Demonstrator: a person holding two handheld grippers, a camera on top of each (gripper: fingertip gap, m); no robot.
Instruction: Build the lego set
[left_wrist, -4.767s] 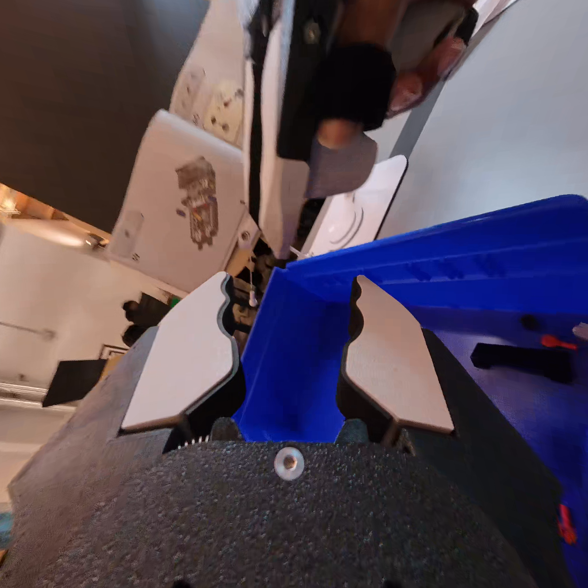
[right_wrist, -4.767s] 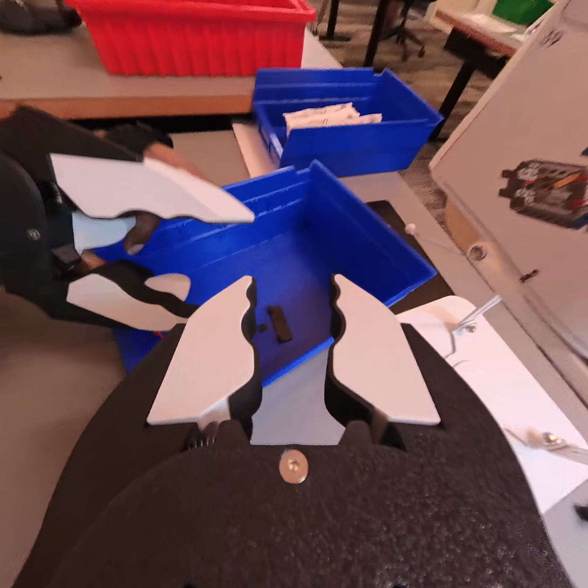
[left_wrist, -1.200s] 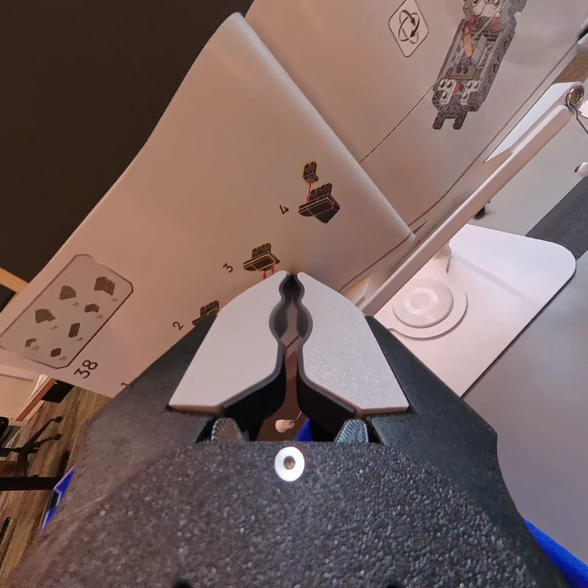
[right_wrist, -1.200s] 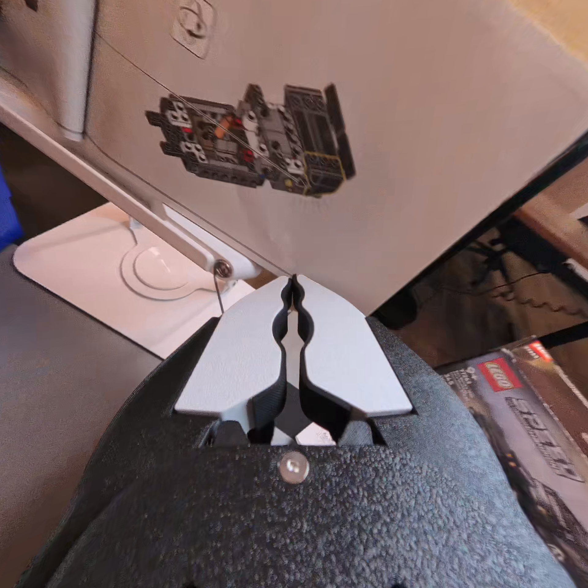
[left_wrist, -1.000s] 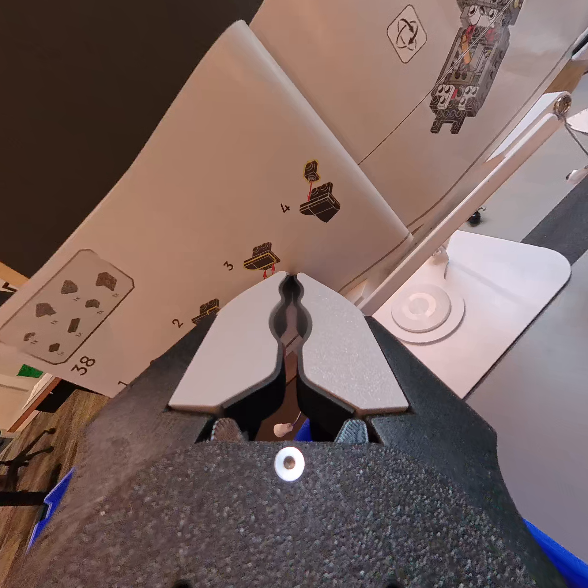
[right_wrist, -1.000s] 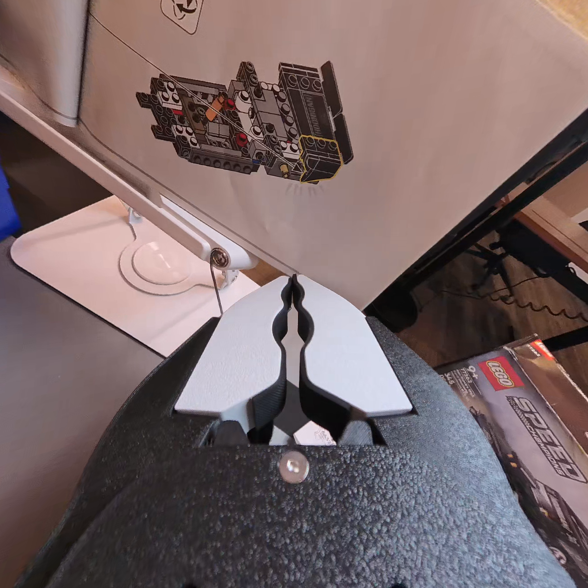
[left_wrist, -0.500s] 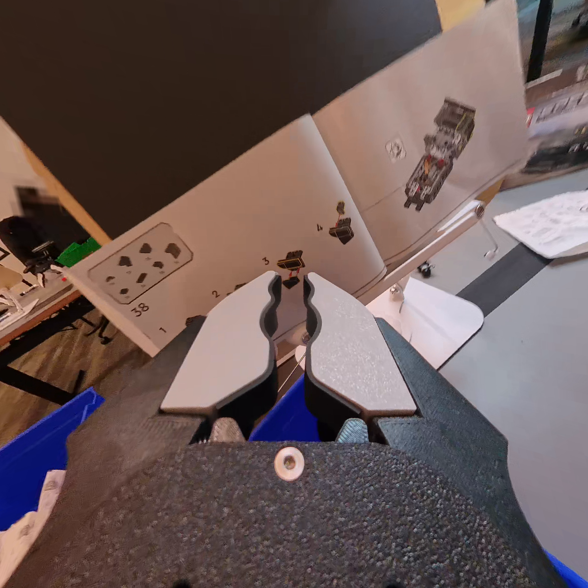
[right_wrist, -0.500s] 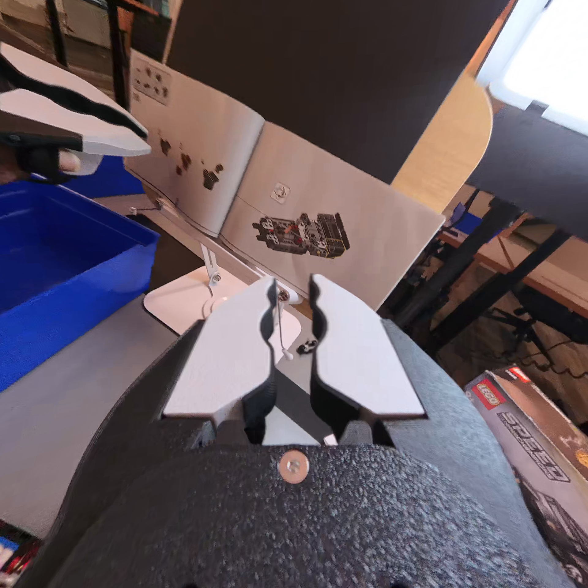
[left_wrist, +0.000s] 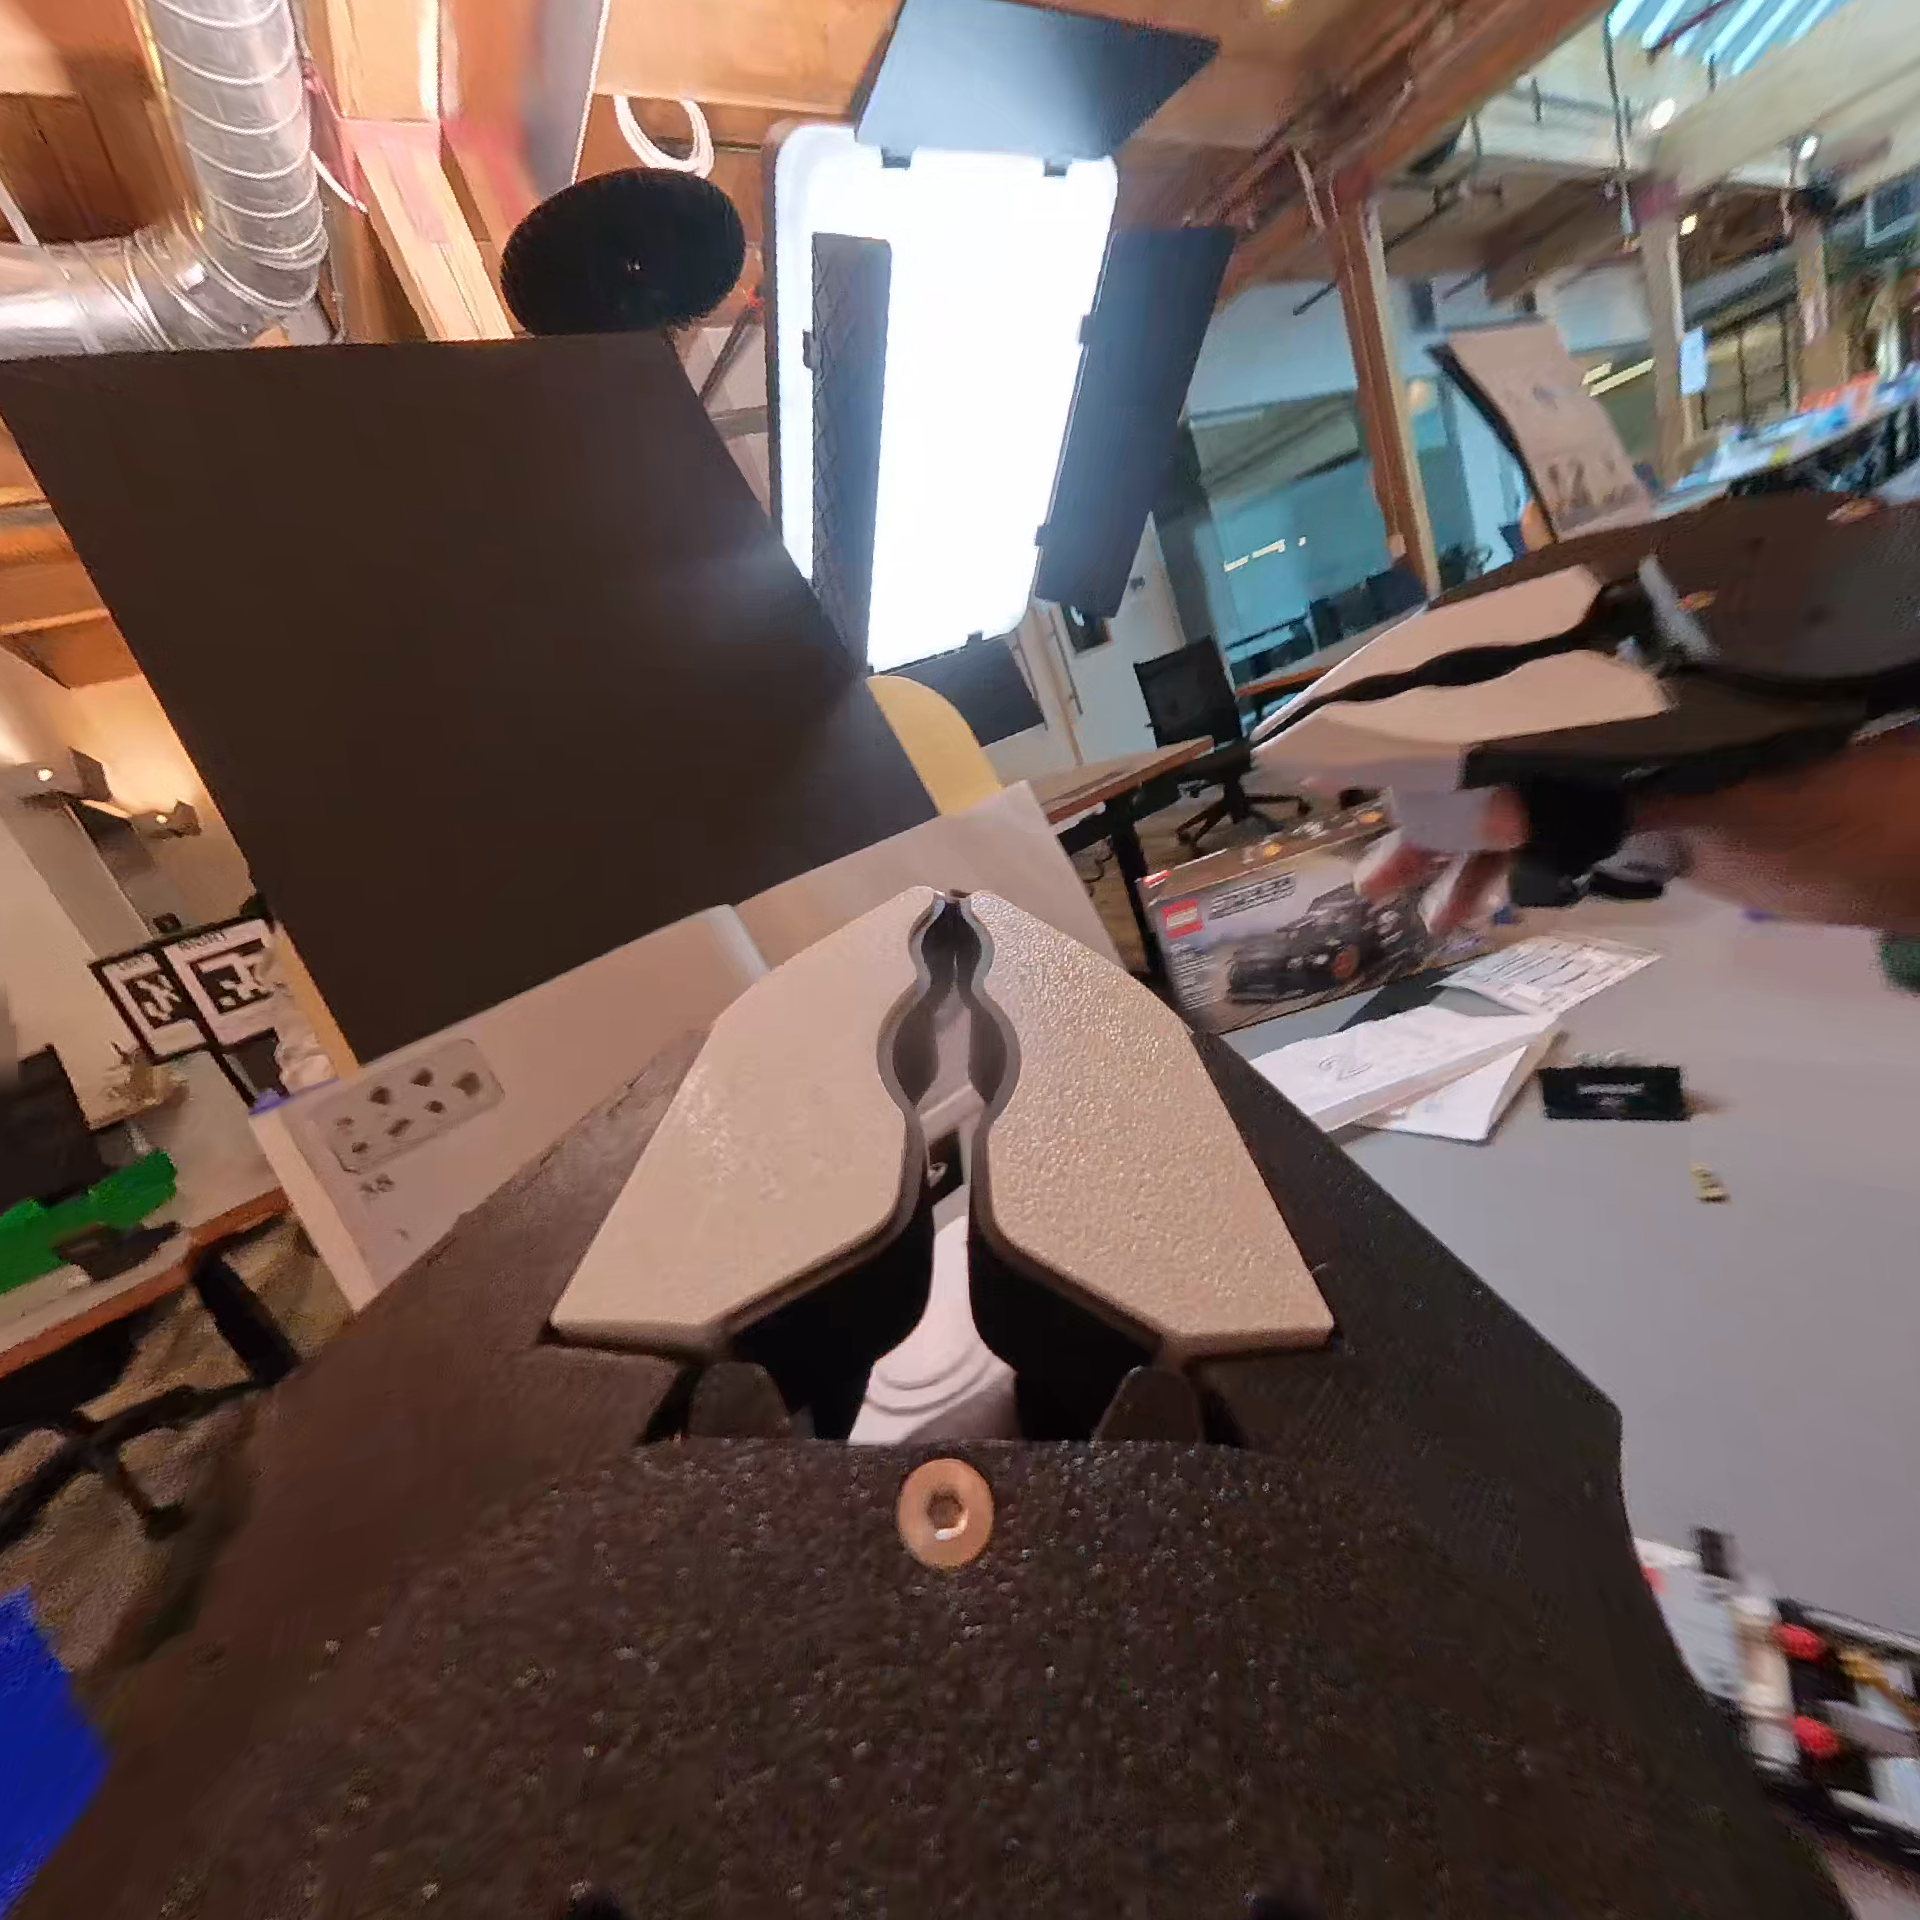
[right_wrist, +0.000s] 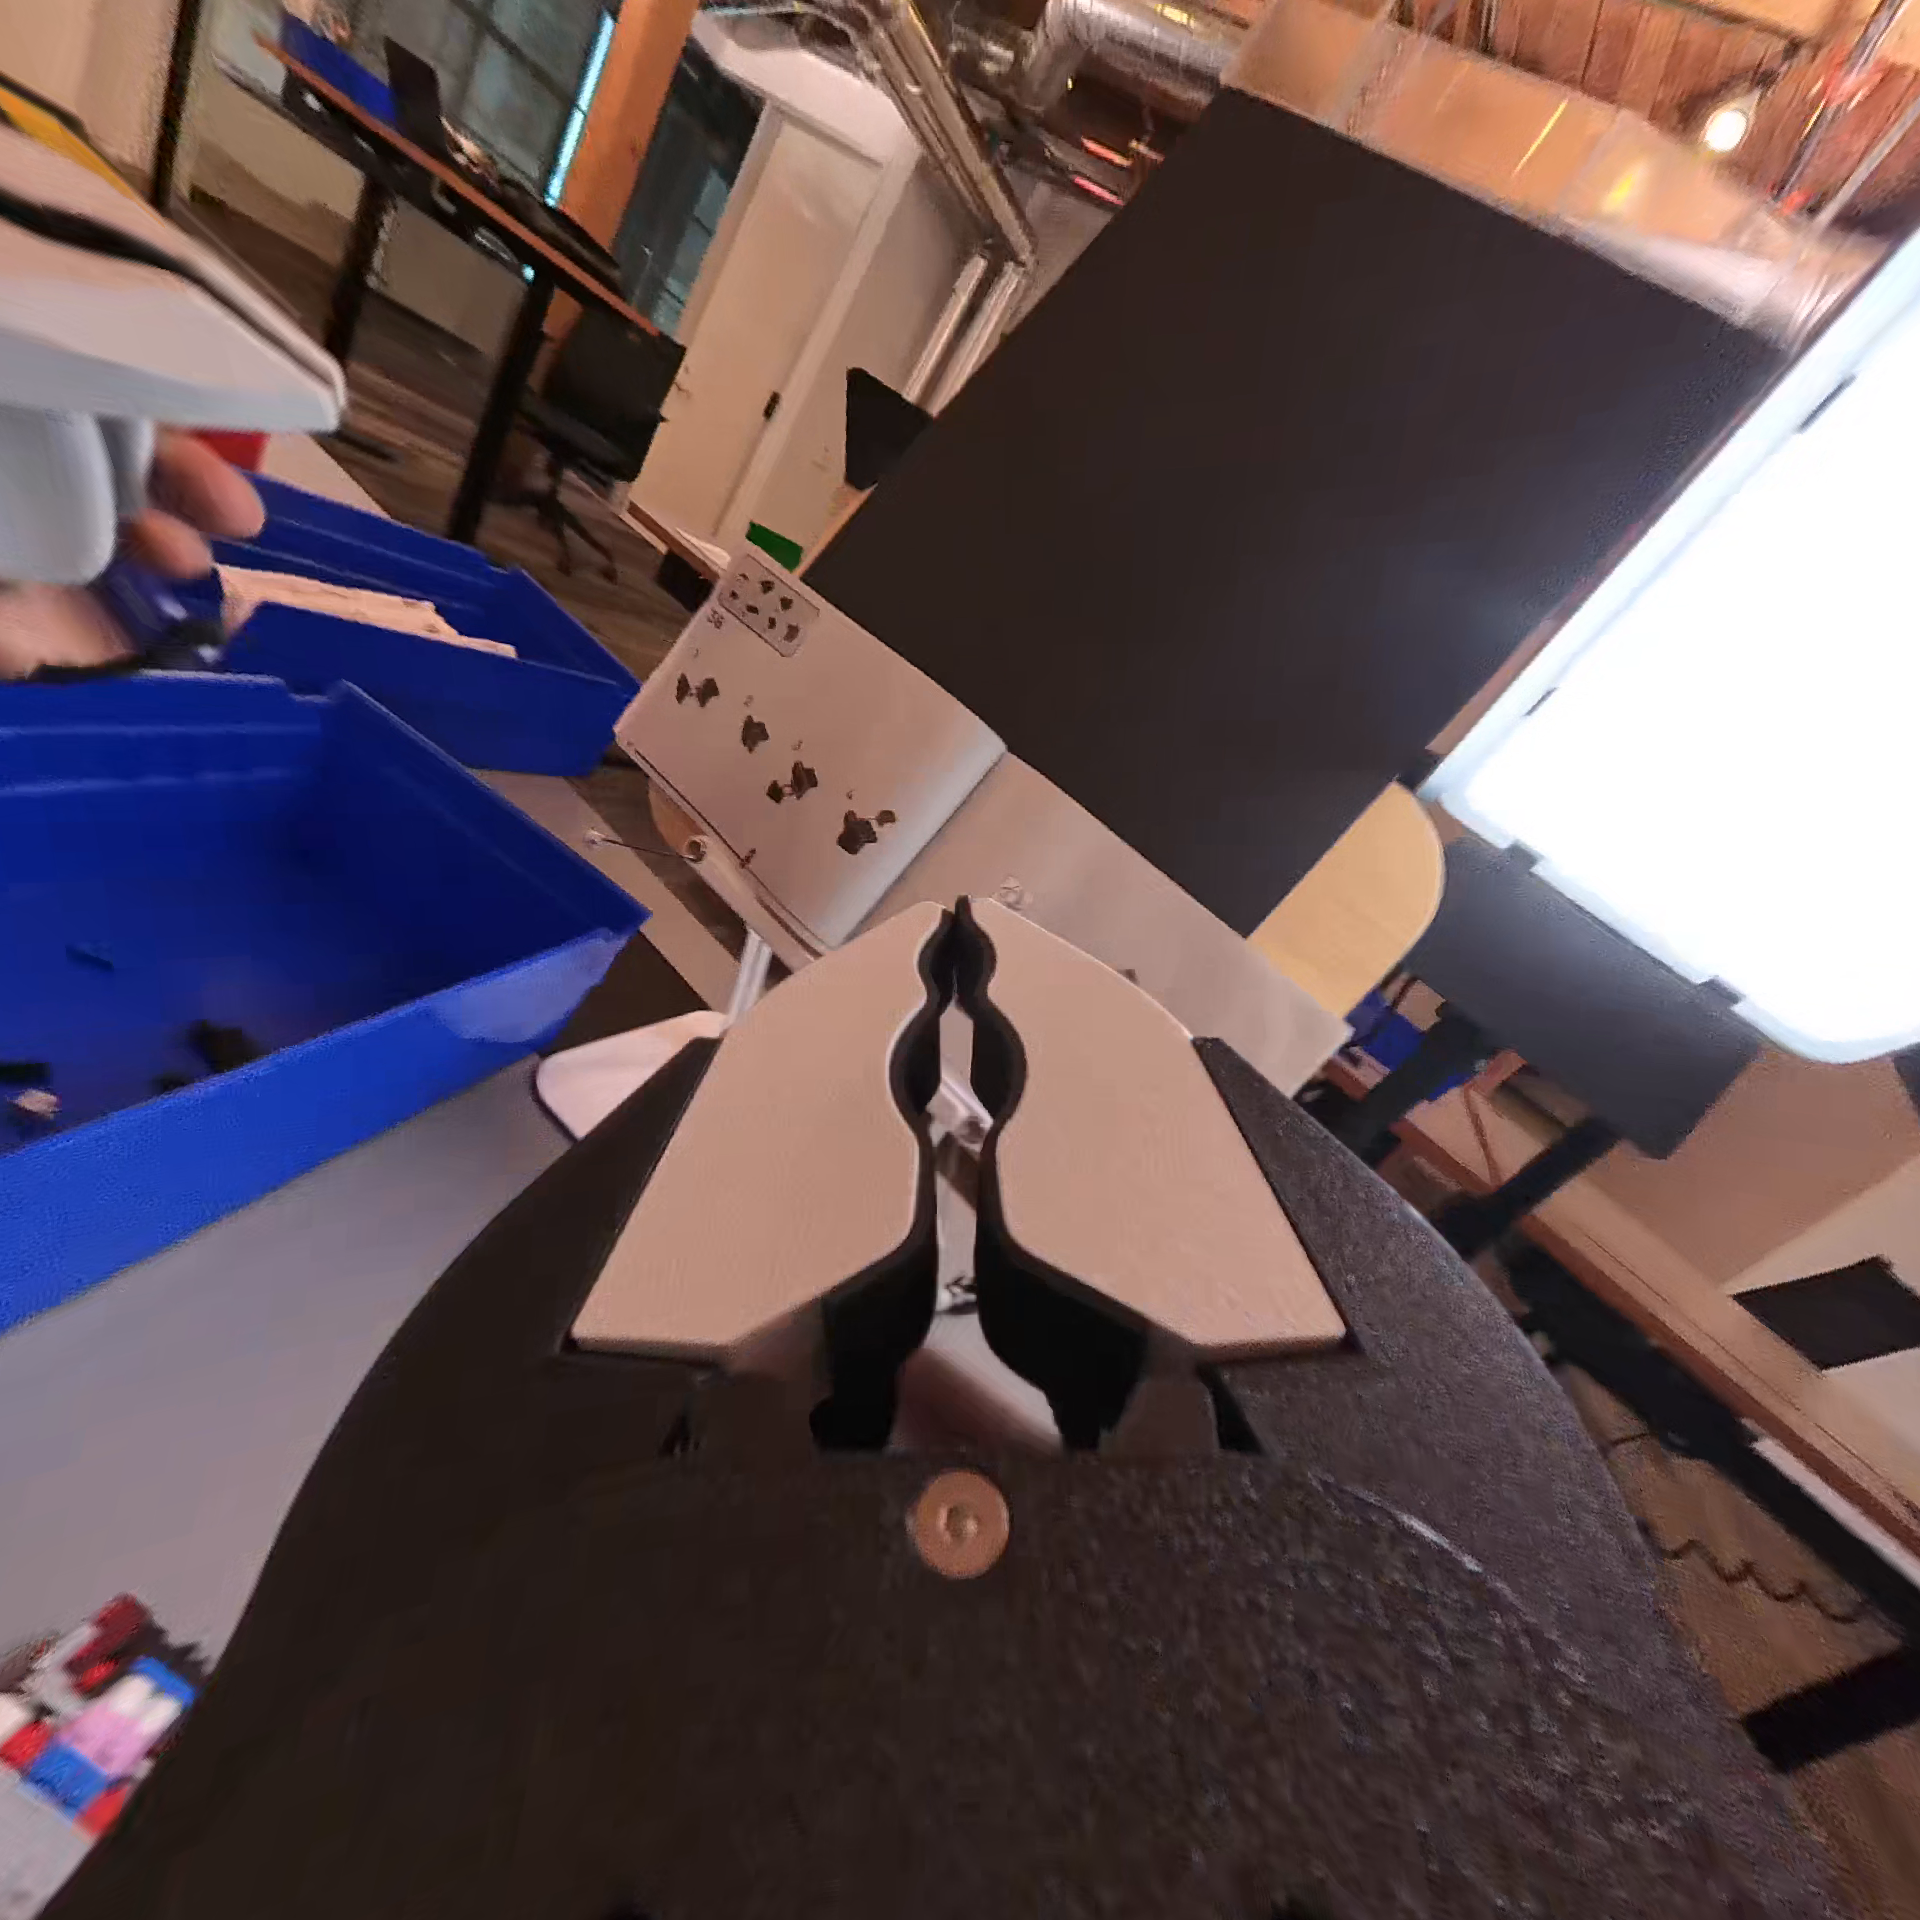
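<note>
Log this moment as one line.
left gripper: shut, empty | right gripper: shut, empty | both raised facing instruction booklet | blue bin left

Left gripper (left_wrist: 954, 906): pale fingers closed tip to tip, empty, raised above the desk (left_wrist: 1621, 1278), nearest the open instruction booklet (left_wrist: 499, 1101) on its white stand.

Right gripper (right_wrist: 961, 914): fingers closed, empty, lifted, pointing at the same booklet (right_wrist: 821, 748); blue bin (right_wrist: 343, 997) to its left holds small dark pieces.
</note>
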